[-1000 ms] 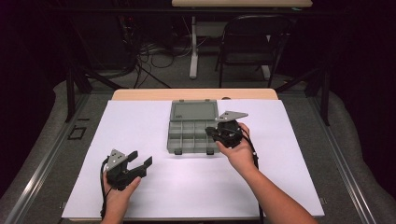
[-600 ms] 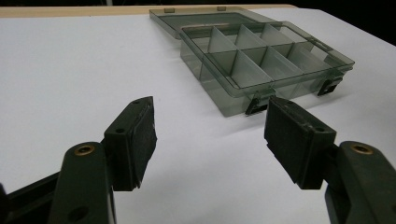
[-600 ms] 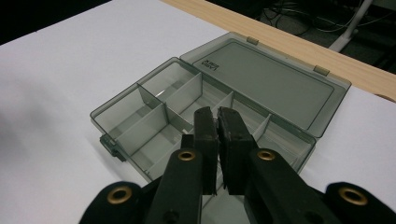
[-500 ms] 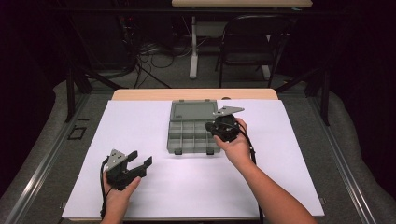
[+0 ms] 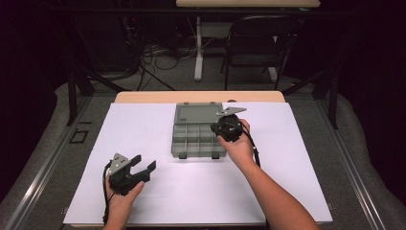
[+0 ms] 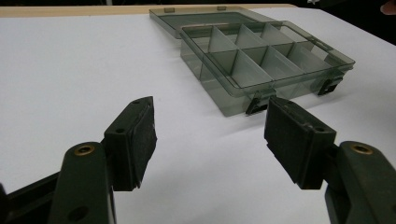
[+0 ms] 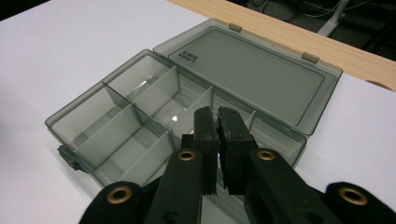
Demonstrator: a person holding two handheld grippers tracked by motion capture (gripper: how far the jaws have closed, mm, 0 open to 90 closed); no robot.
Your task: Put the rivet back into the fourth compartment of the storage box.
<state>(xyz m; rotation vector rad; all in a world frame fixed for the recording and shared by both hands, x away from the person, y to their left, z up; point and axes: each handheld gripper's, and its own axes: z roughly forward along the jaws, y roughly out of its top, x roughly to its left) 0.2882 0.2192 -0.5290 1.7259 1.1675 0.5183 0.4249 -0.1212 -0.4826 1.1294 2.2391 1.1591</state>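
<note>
Hovering over the right end of the open box (image 5: 197, 140), the right gripper (image 5: 224, 128) was seen with its jaws pressed together and nothing pinched between them; in the right gripper view the tips (image 7: 218, 135) stood above the dividers near the box's back row. The box lay in the middle of the white sheet (image 5: 143, 129), toward its far half, with its lid (image 5: 198, 113) folded flat behind it and every compartment that could be seen empty. The step in hand was judged to be the approach to the box, most likely to close it or to work inside one compartment; which of the two could not be told. If closing was meant, the closed tips would have to be carried behind the lid's far edge and the lid swung forward over the tray until the two front latches (image 6: 256, 103) could be pressed home. The left gripper (image 5: 139, 166) was held low near the sheet's front left, well apart from the box, with its jaws spread wide and empty; it would be needed to steady the tray, since a light box might slide on the smooth sheet. Nothing lay between either gripper and the box. Beyond the table a chair (image 5: 258, 43), a desk leg and loose cables (image 5: 153, 52) were seen on the floor, well clear of the work.
</note>
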